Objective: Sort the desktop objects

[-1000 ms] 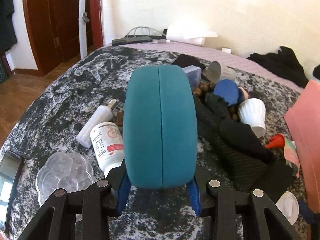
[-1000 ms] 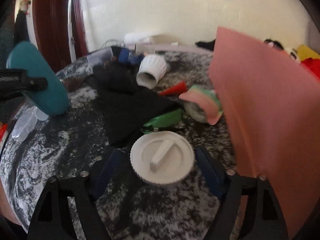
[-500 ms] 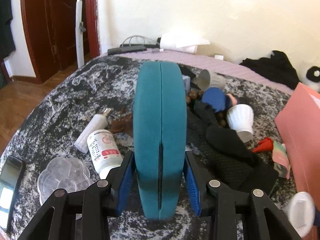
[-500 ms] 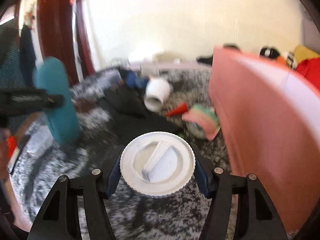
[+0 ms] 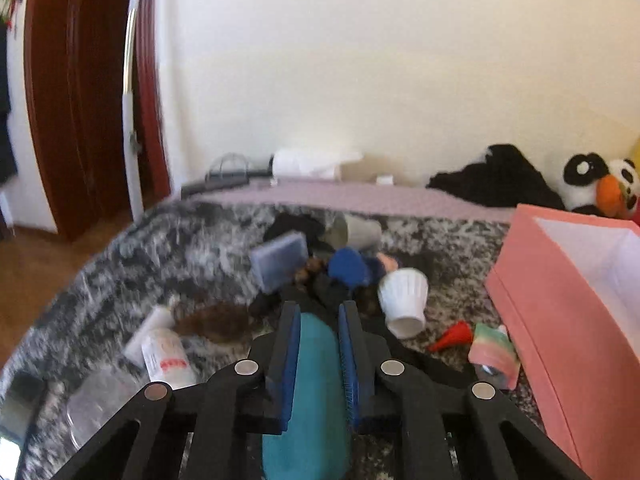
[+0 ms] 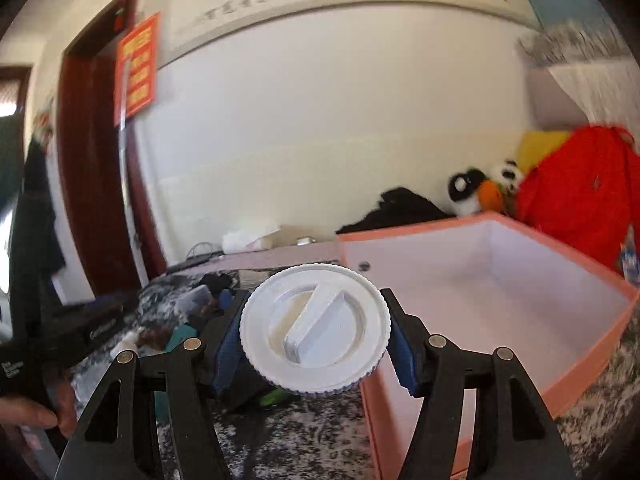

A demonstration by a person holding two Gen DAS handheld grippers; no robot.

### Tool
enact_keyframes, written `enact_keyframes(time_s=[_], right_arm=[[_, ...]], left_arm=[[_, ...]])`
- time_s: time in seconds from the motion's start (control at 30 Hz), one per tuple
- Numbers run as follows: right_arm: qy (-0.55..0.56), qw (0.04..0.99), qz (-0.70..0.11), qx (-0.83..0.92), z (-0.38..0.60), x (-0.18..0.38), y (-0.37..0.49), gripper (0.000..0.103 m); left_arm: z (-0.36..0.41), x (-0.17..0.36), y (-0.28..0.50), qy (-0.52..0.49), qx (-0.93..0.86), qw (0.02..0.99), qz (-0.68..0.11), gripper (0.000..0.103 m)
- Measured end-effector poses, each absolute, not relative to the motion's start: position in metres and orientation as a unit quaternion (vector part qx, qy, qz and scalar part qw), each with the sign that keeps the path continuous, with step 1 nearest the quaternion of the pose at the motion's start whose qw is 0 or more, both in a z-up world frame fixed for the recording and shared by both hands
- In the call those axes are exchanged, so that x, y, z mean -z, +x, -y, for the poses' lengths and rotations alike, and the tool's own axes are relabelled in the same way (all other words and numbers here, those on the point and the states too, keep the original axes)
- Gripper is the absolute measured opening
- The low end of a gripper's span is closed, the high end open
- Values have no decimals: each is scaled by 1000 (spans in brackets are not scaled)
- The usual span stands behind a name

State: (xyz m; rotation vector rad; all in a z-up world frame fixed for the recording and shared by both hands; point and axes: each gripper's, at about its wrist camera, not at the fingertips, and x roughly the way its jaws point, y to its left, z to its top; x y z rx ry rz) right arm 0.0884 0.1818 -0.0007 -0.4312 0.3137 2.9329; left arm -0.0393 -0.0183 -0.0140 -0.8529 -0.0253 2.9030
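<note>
Both grippers have risen since a second ago, the pink box (image 6: 500, 296) now open below the right one. Left of that box, a black-and-white mottled cover (image 5: 132, 264) carries clutter; a cream wall stands behind. Left gripper (image 5: 319, 320) has just closed, clamped on the teal case (image 5: 312, 392). Right gripper (image 6: 316, 324) is clamped on the white lid (image 6: 316, 328), just left of the box.

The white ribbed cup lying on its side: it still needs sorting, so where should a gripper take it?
Grip the white ribbed cup across its tapered ribbed wall, coming from above. It lies tipped, open mouth toward the camera, with dark clothing crowding its left, so the top is the freest approach.
</note>
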Motion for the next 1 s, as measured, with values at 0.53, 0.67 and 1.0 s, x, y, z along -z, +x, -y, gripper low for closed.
enact_keyframes(time_s=[0.53,0.67,1.0], right_arm=[[-150,69,-144,-976,-209,-1,98,66],[-145,79,-145,-976,-213,0,99,66],[-127,85,-153,-976,-218,-3,104,66]], left_arm=[[-3,111,-86,-409,-909,5,-72,101],[-2,137,-101,-475,-878,0,-62,101],[0,88,-73,-398,-917,23,-17,67]])
